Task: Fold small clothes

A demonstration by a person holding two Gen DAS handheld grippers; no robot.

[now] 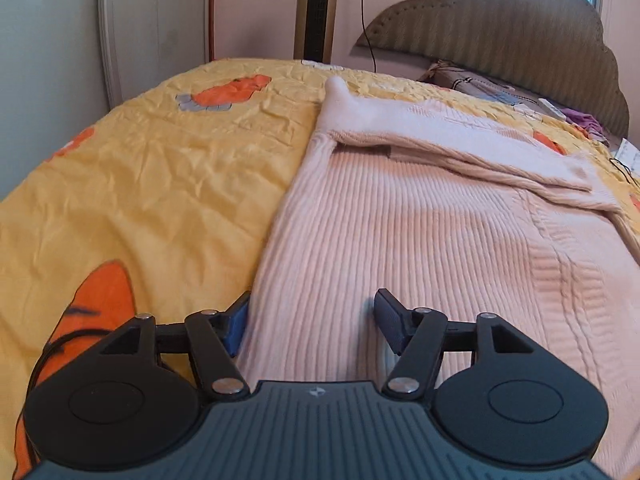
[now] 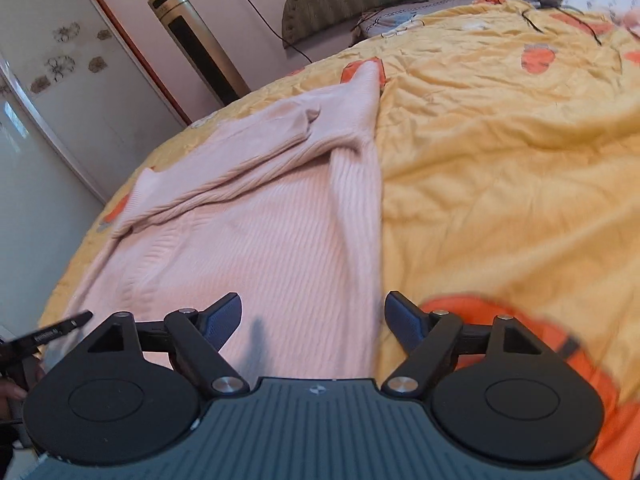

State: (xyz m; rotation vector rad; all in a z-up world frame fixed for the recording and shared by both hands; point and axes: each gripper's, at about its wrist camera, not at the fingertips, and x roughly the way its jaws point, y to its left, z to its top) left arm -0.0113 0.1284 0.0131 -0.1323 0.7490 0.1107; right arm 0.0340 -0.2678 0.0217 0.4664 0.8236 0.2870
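Left wrist: both tongs (image 1: 312, 320) (image 2: 314, 320) apart over pink sweater (image 1: 400, 232), yellow quilt (image 1: 160, 184), headboard (image 1: 500, 32) behind

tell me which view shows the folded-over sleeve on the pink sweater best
The left wrist view: the folded sleeve lies sharp across the pink sweater, cuff end visible. The right wrist view shows the same sleeve too, but softer with motion blur and farther off to the left.

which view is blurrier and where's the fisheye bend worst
Right wrist view is blurrier: the orange print by the right claw smears, the sweater ribs look soft. Left wrist view is sharper, ribs crisp. Both bend the bed edge into an arc.
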